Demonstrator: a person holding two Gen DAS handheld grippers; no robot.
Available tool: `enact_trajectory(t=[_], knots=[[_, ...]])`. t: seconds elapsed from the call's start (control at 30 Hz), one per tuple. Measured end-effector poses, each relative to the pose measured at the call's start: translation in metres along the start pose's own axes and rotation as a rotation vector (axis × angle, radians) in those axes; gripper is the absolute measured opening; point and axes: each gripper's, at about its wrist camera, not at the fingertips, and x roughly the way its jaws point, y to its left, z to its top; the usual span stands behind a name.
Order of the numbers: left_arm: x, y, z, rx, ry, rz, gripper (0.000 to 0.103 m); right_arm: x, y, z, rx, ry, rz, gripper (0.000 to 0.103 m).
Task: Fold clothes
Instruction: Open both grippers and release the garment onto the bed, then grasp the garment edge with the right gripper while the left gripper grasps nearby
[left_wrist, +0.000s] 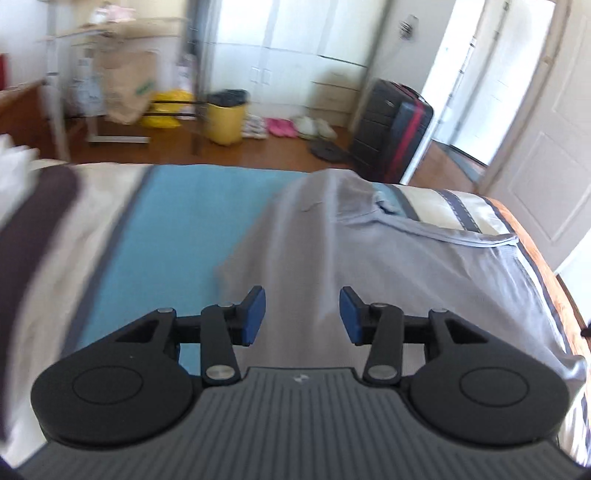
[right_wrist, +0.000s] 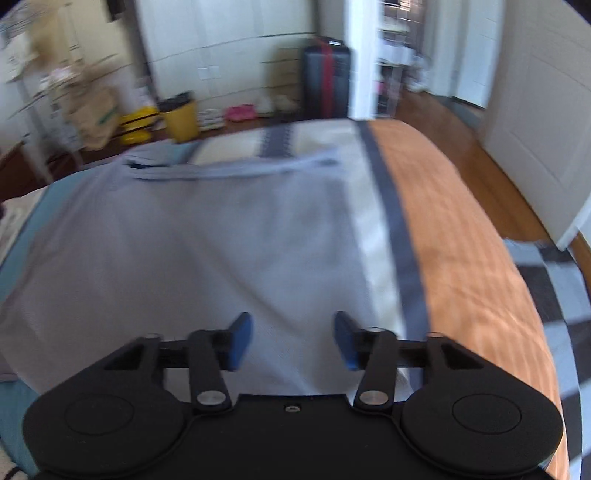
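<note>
One grey garment lies spread on the bed, reaching almost to the bed's far edge and close to its orange side border, with a folded hem along the top. My left tongs and my right tongs both stand spread above the cloth, pinching nothing. I judge a fold is just laid down; next I must choose two new cloth edges and lower onto them.

Item count — one grey garment on one bed; two grippers, left gripper and right gripper (two blue pads each); one yellow bin; one suitcase.
</note>
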Motion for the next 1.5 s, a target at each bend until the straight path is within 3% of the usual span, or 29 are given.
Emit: enact_trajectory(t=[0.1,0.2,0.33,0.4,0.43,0.53,0.63,0.67,0.7,0.73,0.77,0.8,0.87,0.93,1.03,1.13,1.2,1.23,1.27,1.3,1.37,1.4,1.47,1.5], knots=[[0.068,0.003,0.03,0.045,-0.022,0.043,0.044,0.036,-0.001,0.053,0.009,-0.012,0.004,0.068],[0.126,0.009,0.057,0.121,-0.028,0.117,0.044,0.086,-0.028,0.094,0.151,0.017,0.07,0.068],[0.186,0.023,0.085,0.109,-0.016,0.114,0.044,0.151,-0.063,0.127,0.493,0.059,0.244,0.068],[0.21,0.027,0.096,0.071,0.005,0.059,0.045,0.183,-0.071,0.132,0.675,0.071,0.323,0.068],[0.222,0.029,0.102,0.052,0.016,0.031,0.046,0.198,-0.069,0.135,0.707,0.077,0.305,0.068],[0.257,0.031,0.11,0.018,0.044,-0.025,0.053,0.234,-0.059,0.147,0.655,0.082,0.134,0.068],[0.296,0.026,0.11,0.037,0.179,-0.069,0.052,0.245,-0.045,0.155,0.58,-0.02,0.042,0.068],[0.298,0.019,0.11,0.098,0.165,-0.046,0.048,0.248,-0.038,0.159,0.53,-0.031,-0.001,0.068],[0.3,0.011,0.109,0.159,0.15,-0.023,0.033,0.251,-0.031,0.163,0.477,-0.039,-0.043,0.066],[0.303,0.004,0.108,0.22,0.136,-0.001,0.016,0.255,-0.024,0.167,0.418,-0.038,-0.088,0.059],[0.304,-0.002,0.109,0.26,0.139,0.019,0.002,0.26,-0.017,0.171,0.359,-0.035,-0.133,0.018],[0.302,-0.006,0.109,0.268,0.131,0.029,0.002,0.264,-0.016,0.176,0.305,-0.016,-0.164,0.003],[0.289,-0.009,0.111,0.268,0.065,0.009,0.001,0.251,-0.014,0.184,0.249,-0.072,-0.195,0.003],[0.27,-0.009,0.119,0.216,-0.03,-0.04,0.001,0.225,-0.016,0.194,0.203,-0.166,-0.224,0.003],[0.25,-0.005,0.137,0.141,-0.161,-0.049,0.001,0.198,-0.025,0.221,0.195,-0.259,-0.26,0.003],[0.235,-0.007,0.154,0.077,-0.317,-0.029,0.001,0.188,-0.031,0.248,0.13,-0.34,-0.362,0.003],[0.233,-0.014,0.163,0.053,-0.376,0.063,0.003,0.191,-0.045,0.259,0.17,-0.349,-0.361,0.006],[0.241,-0.022,0.165,0.08,-0.36,0.156,0.006,0.194,-0.054,0.263,0.194,-0.329,-0.337,0.016],[0.25,-0.03,0.166,0.113,-0.308,0.255,0.01,0.198,-0.057,0.264,0.224,-0.288,-0.349,0.04],[0.251,-0.032,0.16,0.126,-0.267,0.265,0.02,0.201,-0.06,0.263,0.255,-0.245,-0.365,0.046],[0.251,-0.037,0.149,0.149,-0.185,0.283,0.025,0.191,-0.058,0.244,0.255,-0.226,-0.352,0.052],[0.239,-0.034,0.136,0.117,-0.179,0.231,0.033,0.186,-0.057,0.234,0.253,-0.219,-0.345,0.058],[0.213,-0.028,0.109,0.06,-0.141,0.14,0.045,0.175,-0.054,0.204,0.208,-0.16,-0.272,0.059],[0.201,-0.027,0.095,0.04,-0.122,0.106,0.045,0.168,-0.052,0.184,0.178,-0.129,-0.239,0.059]])
